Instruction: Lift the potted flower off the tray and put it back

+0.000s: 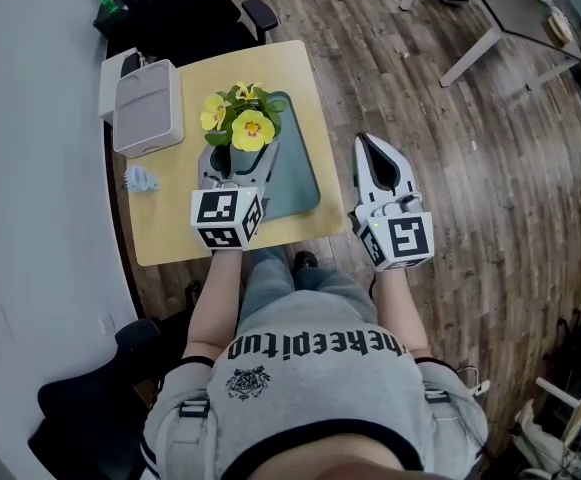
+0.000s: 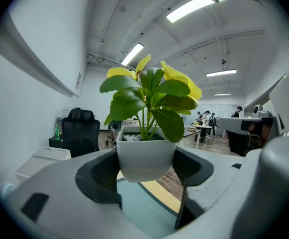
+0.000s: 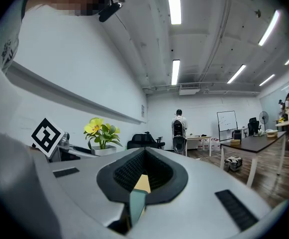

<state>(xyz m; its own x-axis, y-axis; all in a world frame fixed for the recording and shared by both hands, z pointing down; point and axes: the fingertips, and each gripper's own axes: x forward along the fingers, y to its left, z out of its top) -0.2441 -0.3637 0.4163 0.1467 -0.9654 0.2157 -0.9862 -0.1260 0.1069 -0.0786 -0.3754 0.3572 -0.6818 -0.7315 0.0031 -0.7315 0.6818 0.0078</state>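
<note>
The potted flower (image 1: 238, 120), with yellow blooms and green leaves in a small white pot (image 2: 145, 156), is over the far end of the dark teal tray (image 1: 300, 183) on the small wooden table (image 1: 165, 233). My left gripper (image 1: 237, 156) is shut on the pot, one jaw on each side. In the left gripper view the pot's base hangs a little above the tray (image 2: 139, 203). My right gripper (image 1: 371, 148) is off the table's right edge, over the floor, shut and empty. In the right gripper view the flower (image 3: 100, 130) shows at the left.
A grey box (image 1: 148, 108) sits at the table's far left and a small pale blue object (image 1: 142, 179) lies next to it. A black chair (image 1: 180, 8) stands beyond the table. Wooden floor and other desks (image 1: 515, 8) lie to the right.
</note>
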